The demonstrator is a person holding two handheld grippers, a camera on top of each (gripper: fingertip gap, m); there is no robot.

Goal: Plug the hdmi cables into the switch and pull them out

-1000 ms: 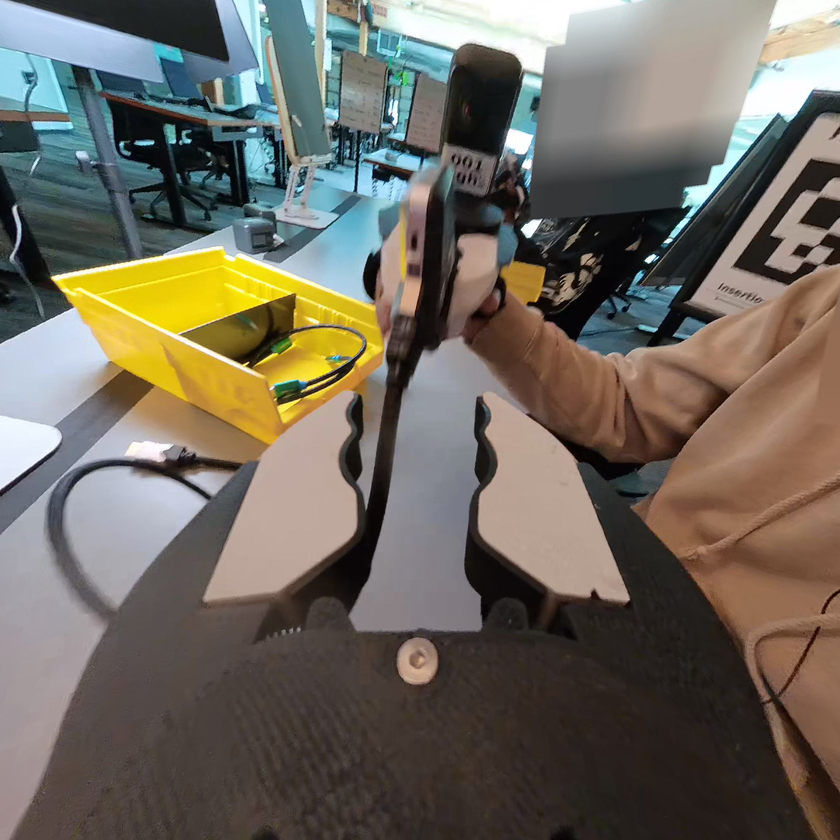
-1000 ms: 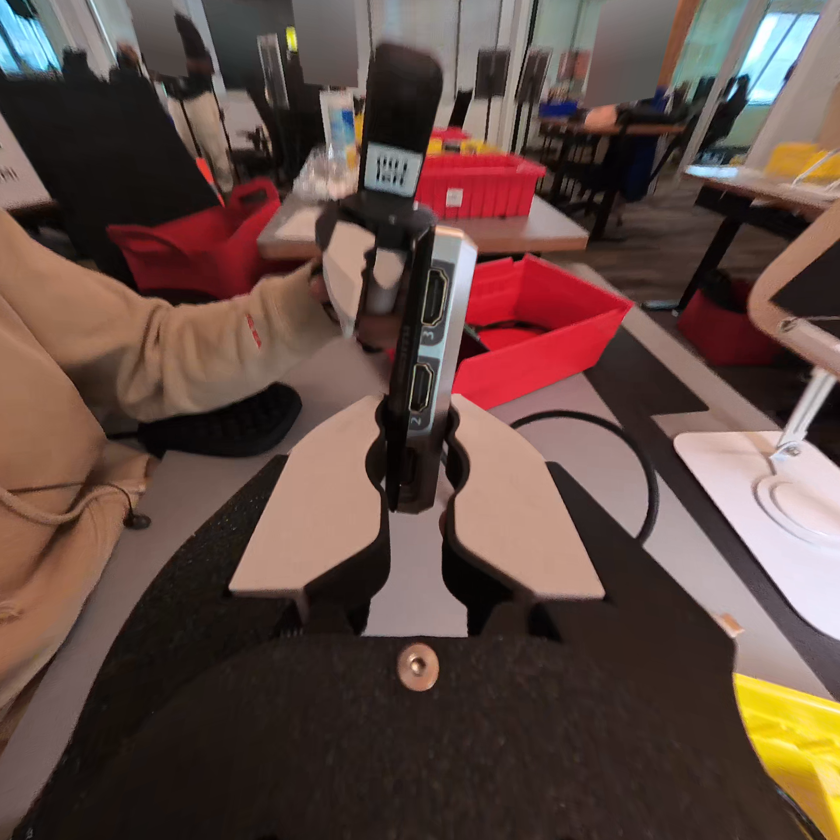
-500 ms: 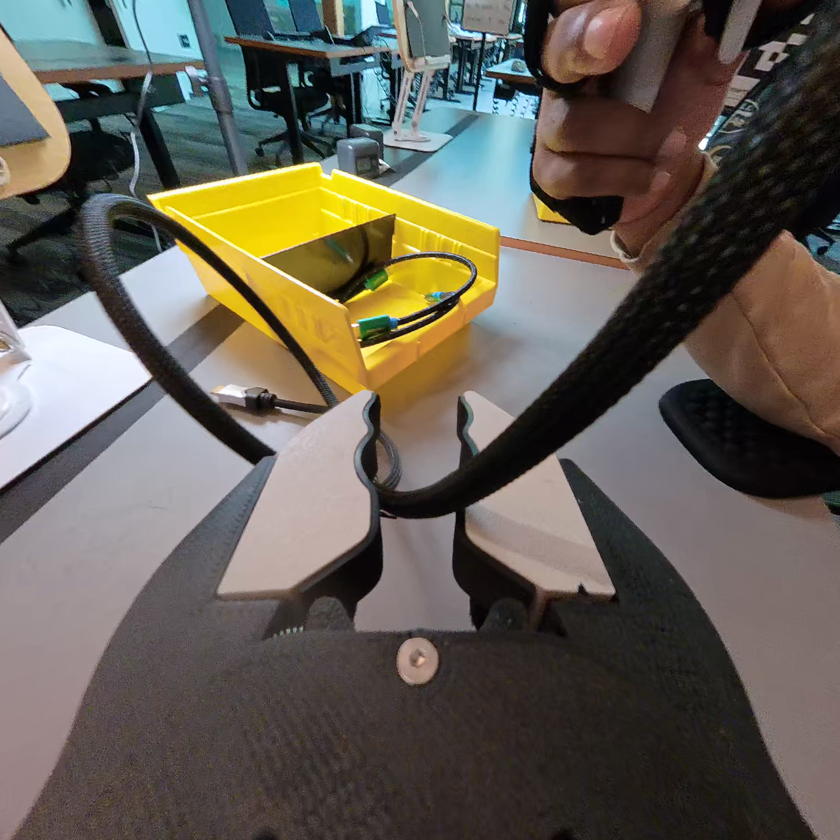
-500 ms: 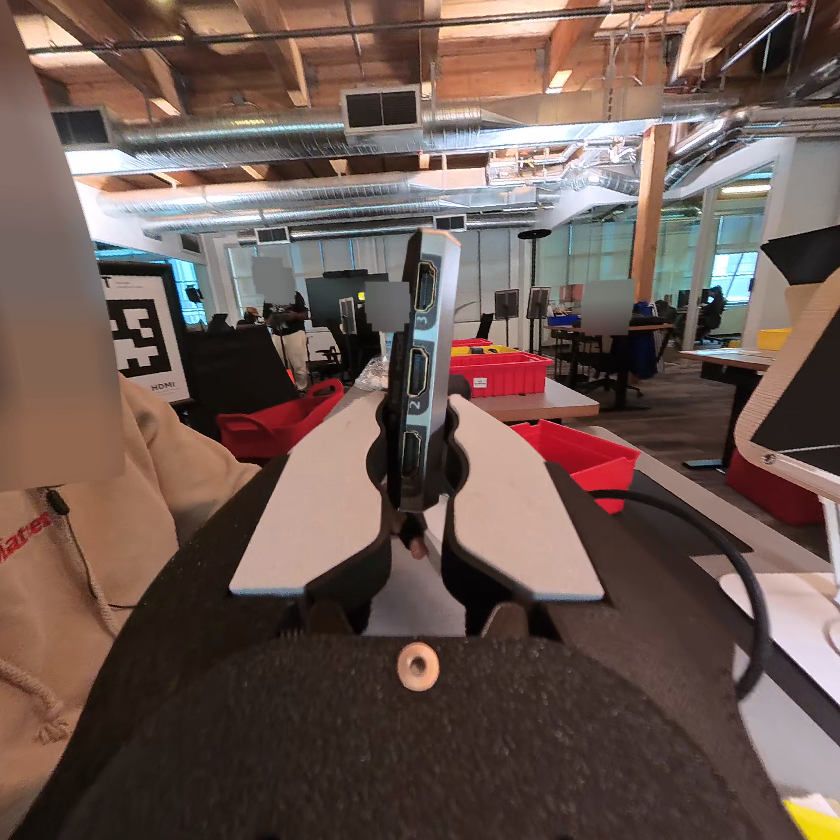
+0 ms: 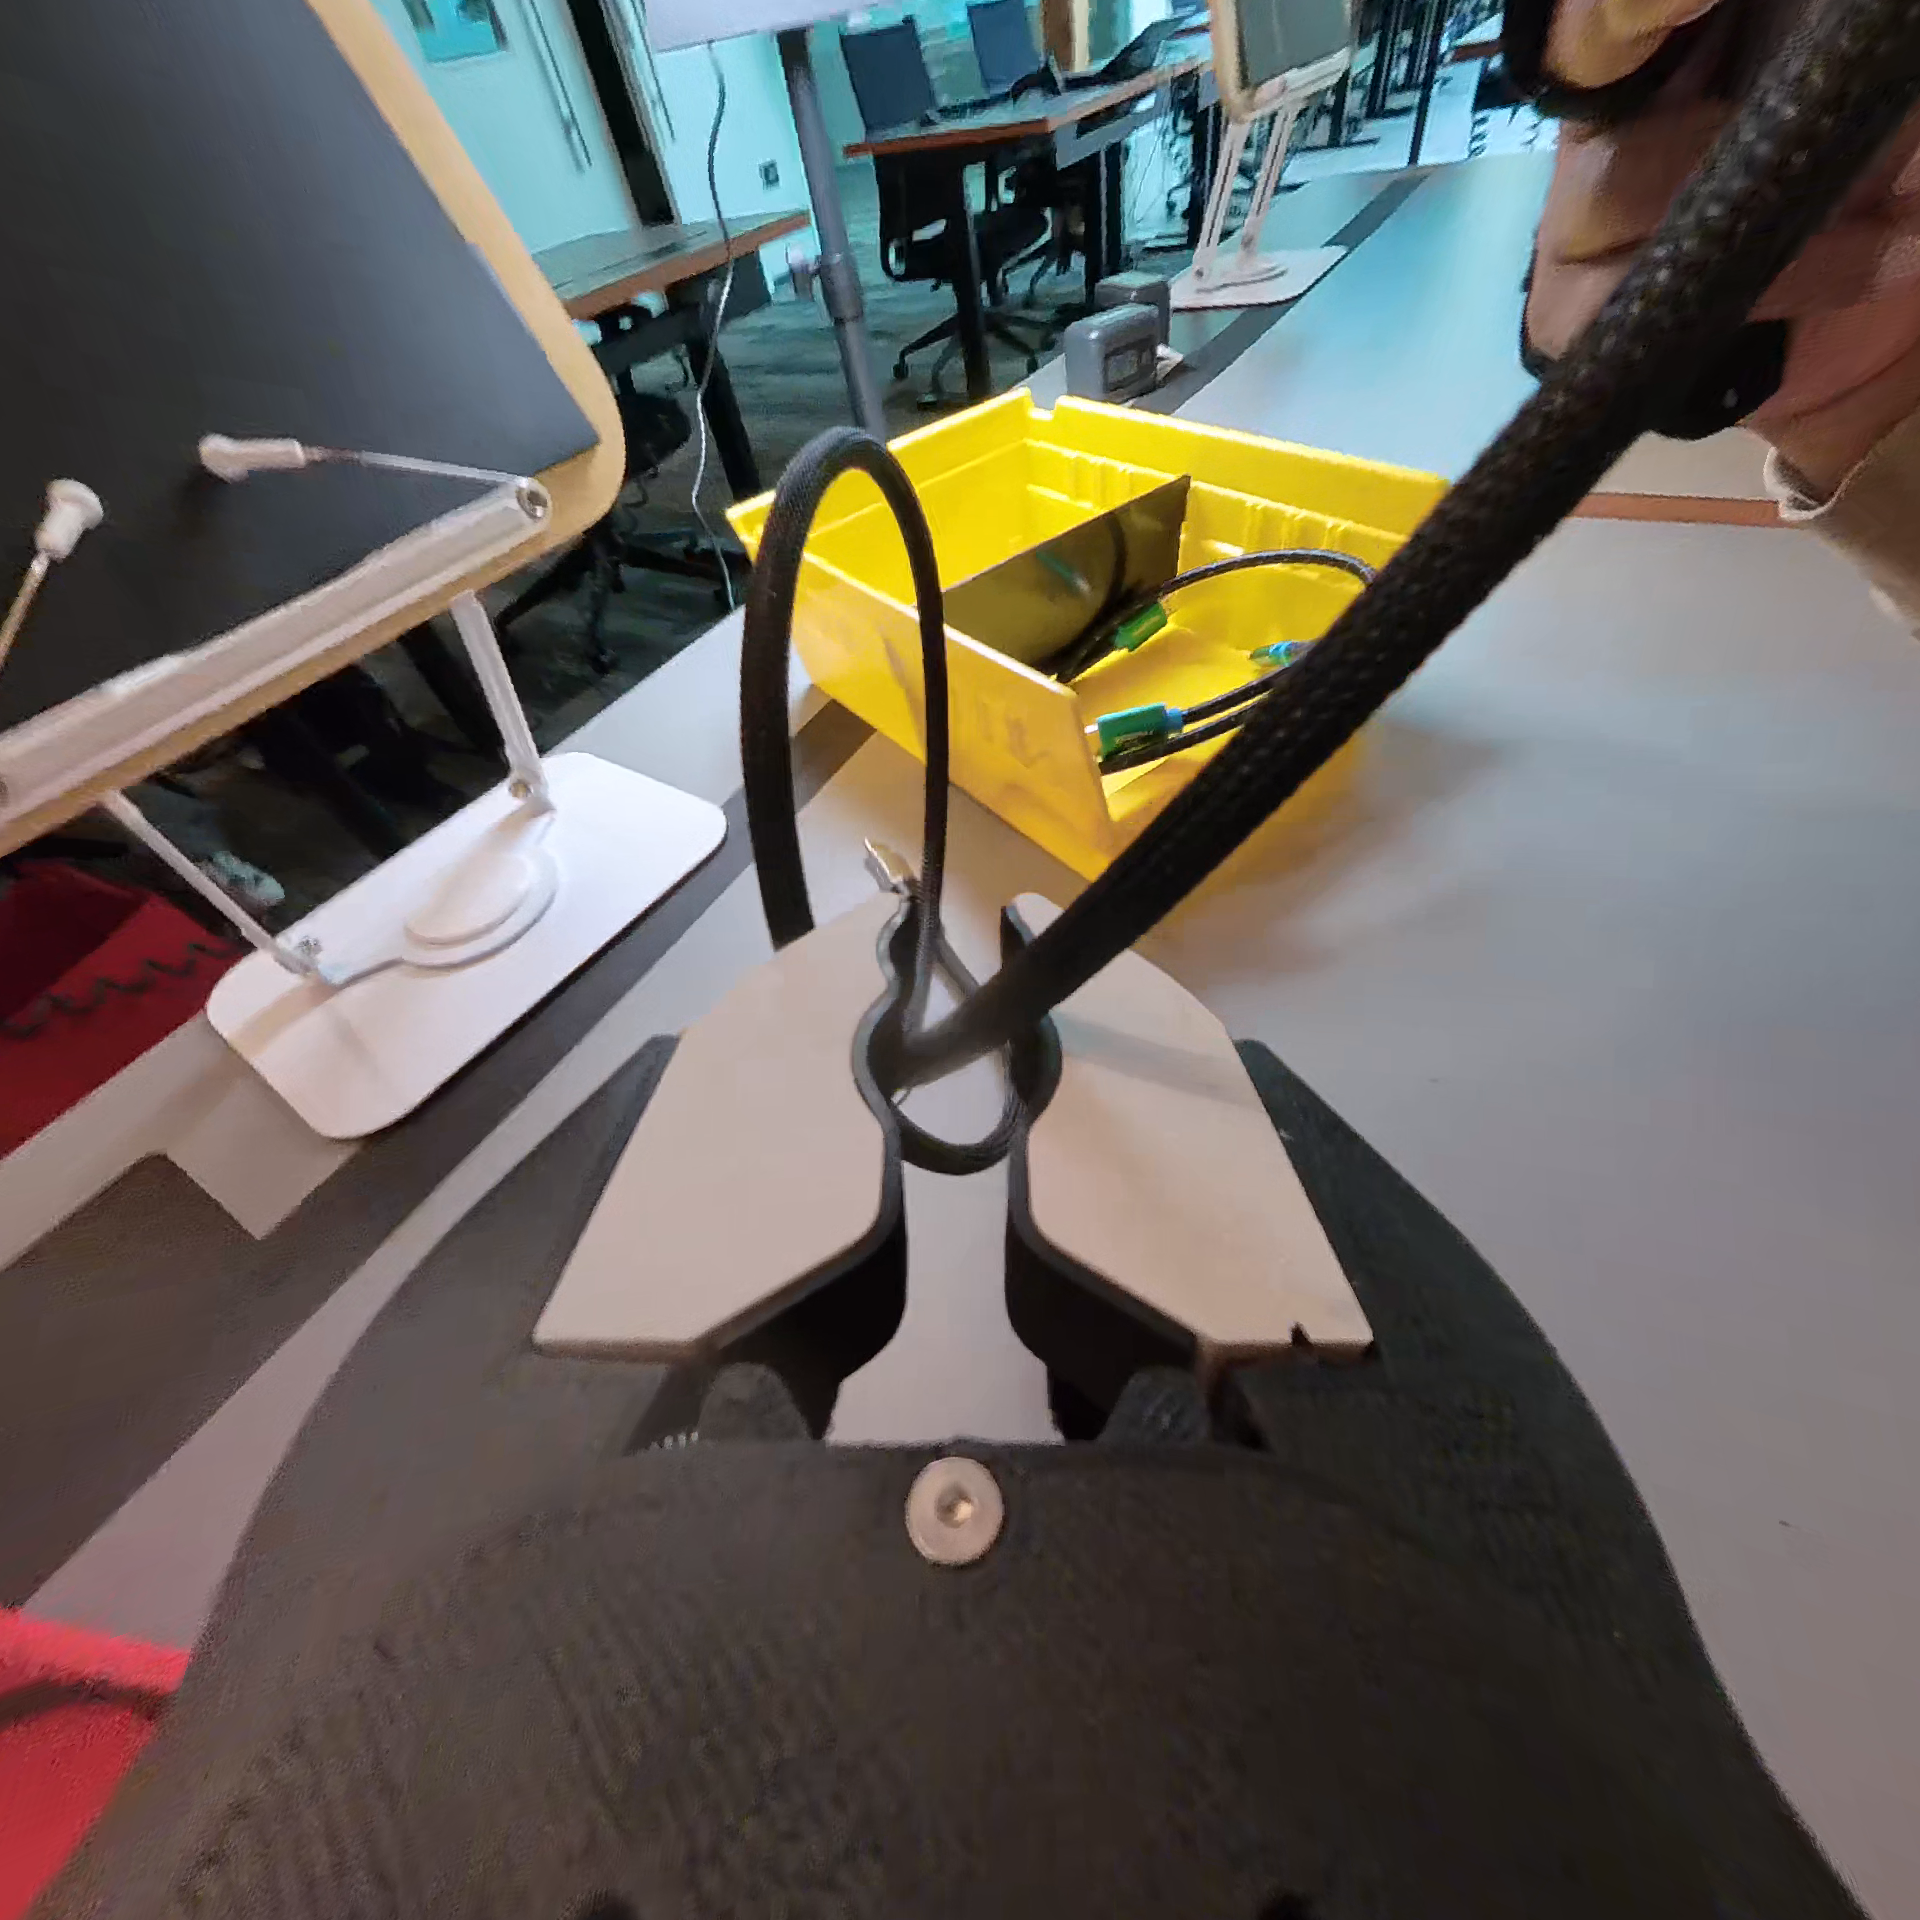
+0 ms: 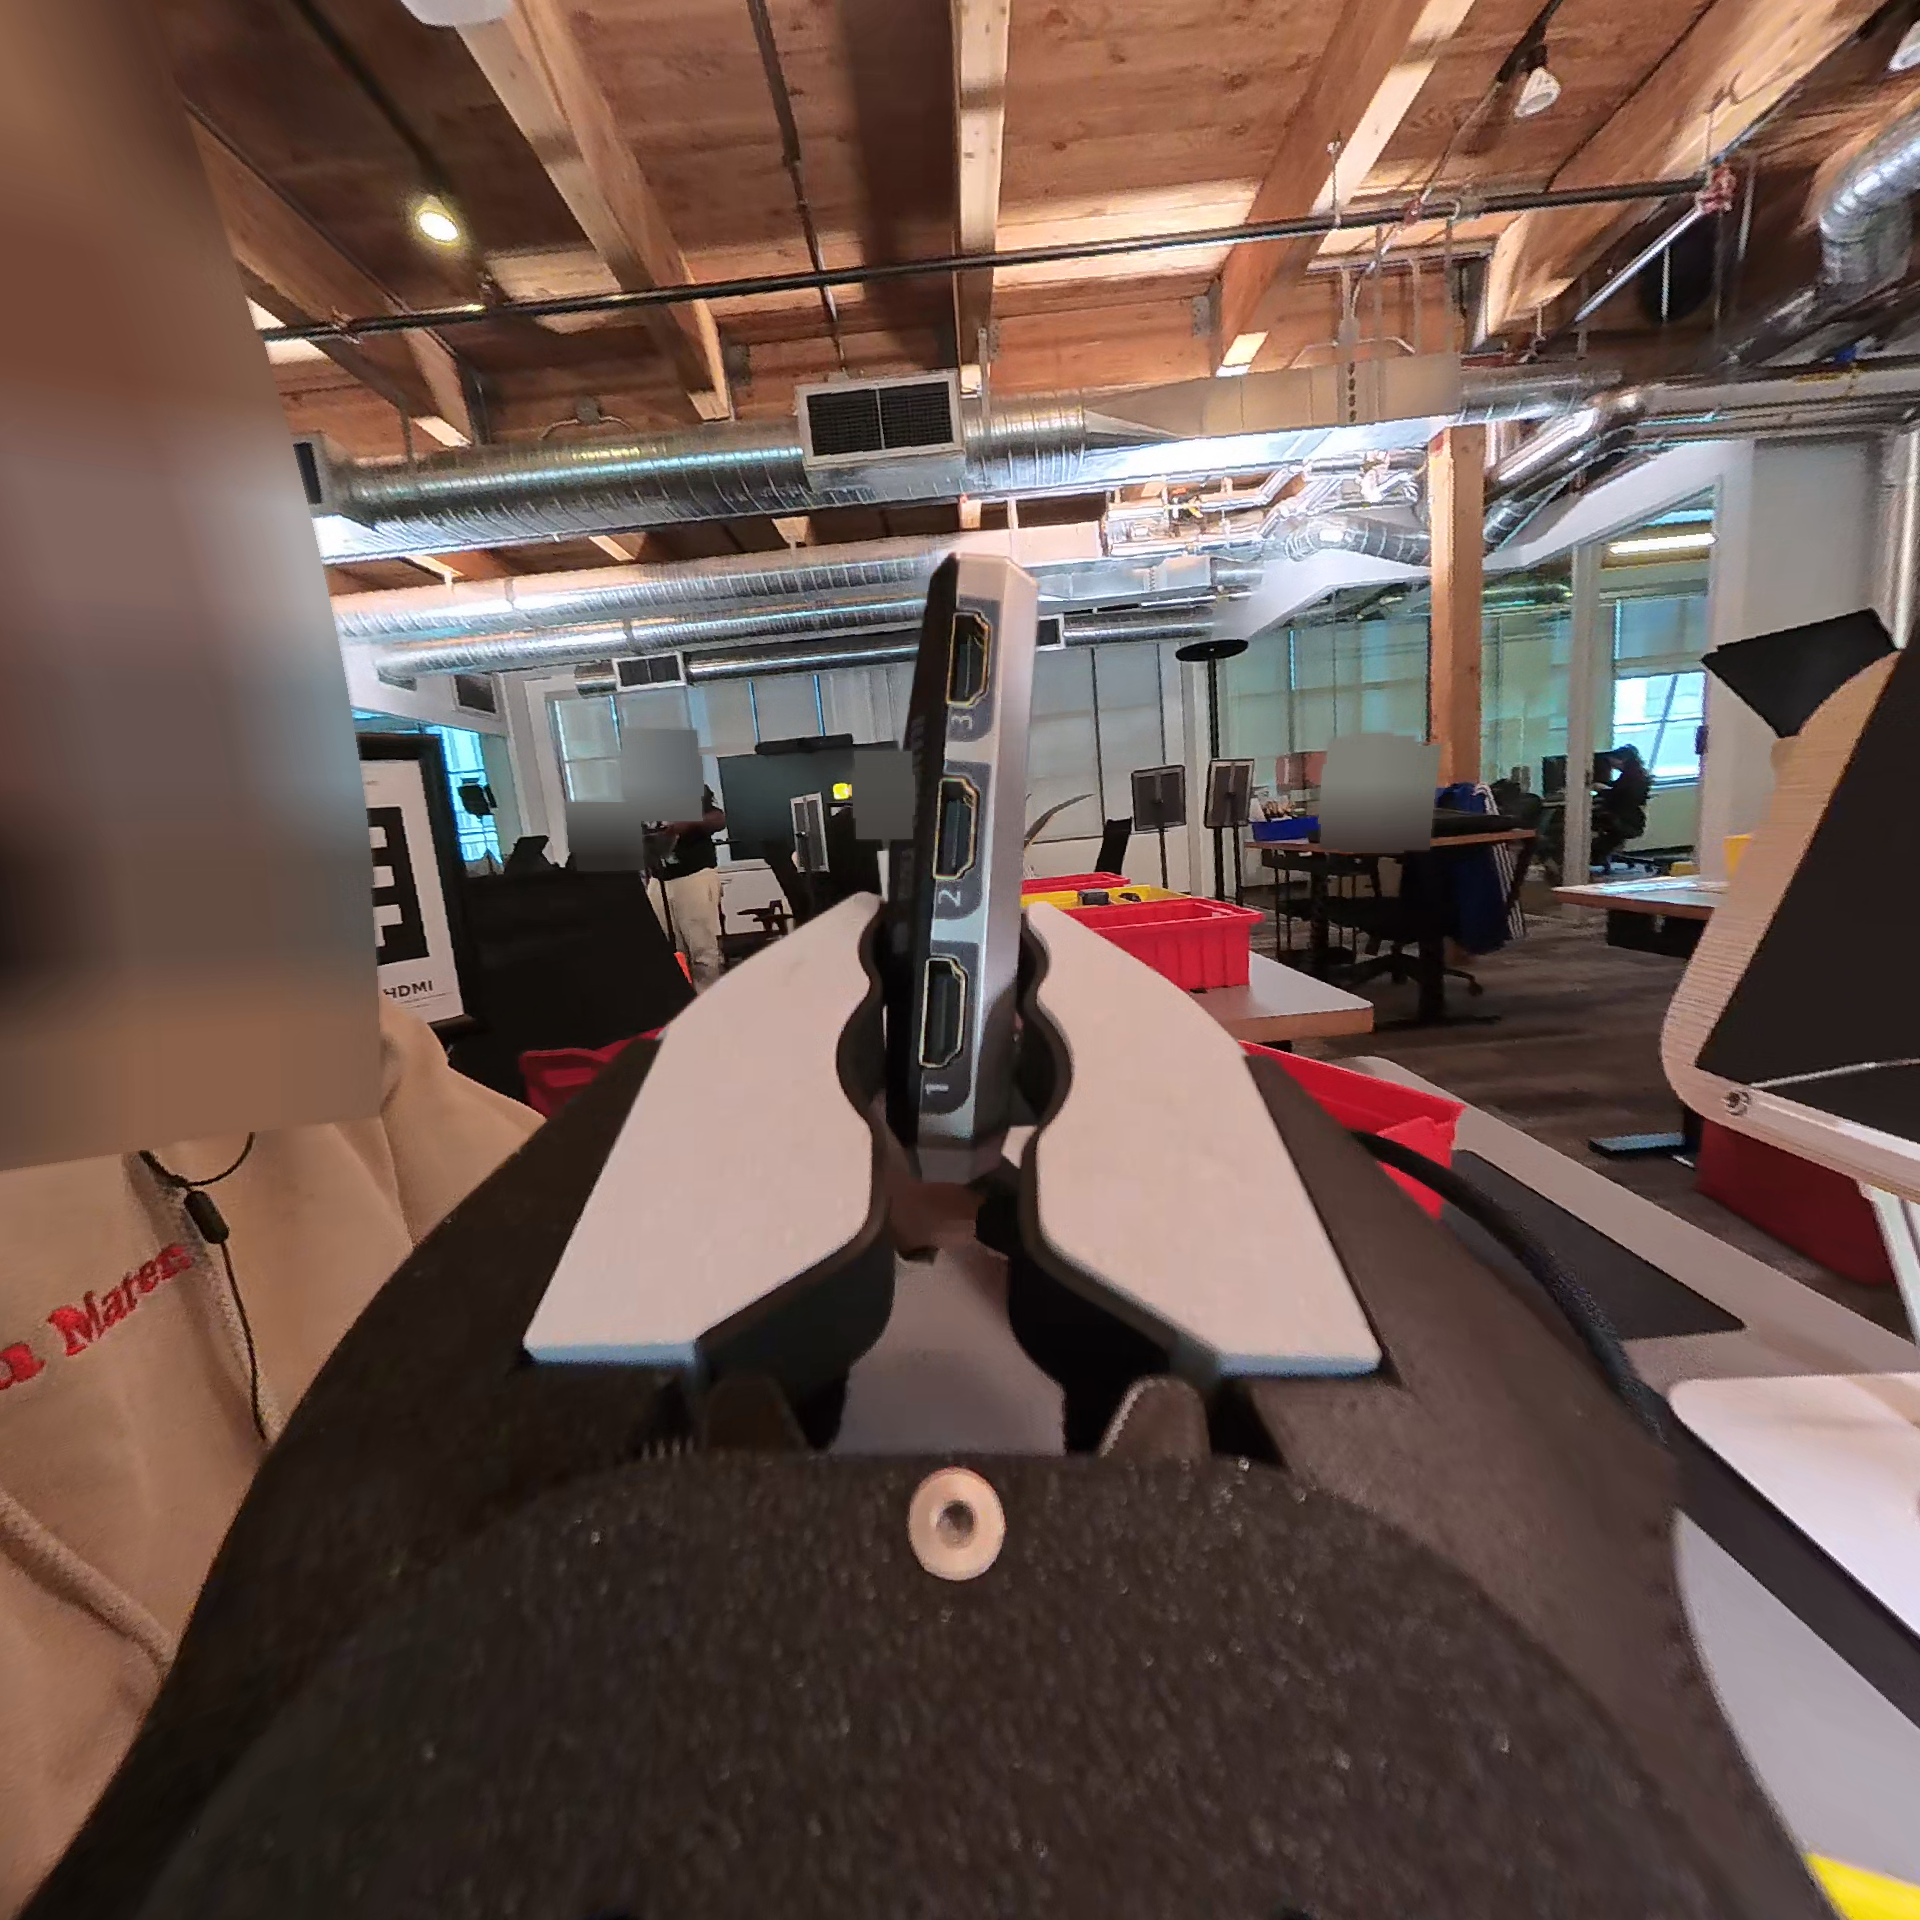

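Switch point(image 6: 961, 862) raised, long axis upright

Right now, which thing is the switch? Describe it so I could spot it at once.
Look at the right gripper in its own view: its two grey jaws are shut on a slim dark slab standing on end. That slab is the switch; unlike the red bins behind it, its narrow edge carries three stacked sockets, all empty.

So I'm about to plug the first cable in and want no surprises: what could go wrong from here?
The left gripper pinches the braided cable mid-length, not at a plug, so aiming could be sloppy. The cable loops by the yellow bin and might snag. The switch stands tall above the right gripper; pushing could tilt it.
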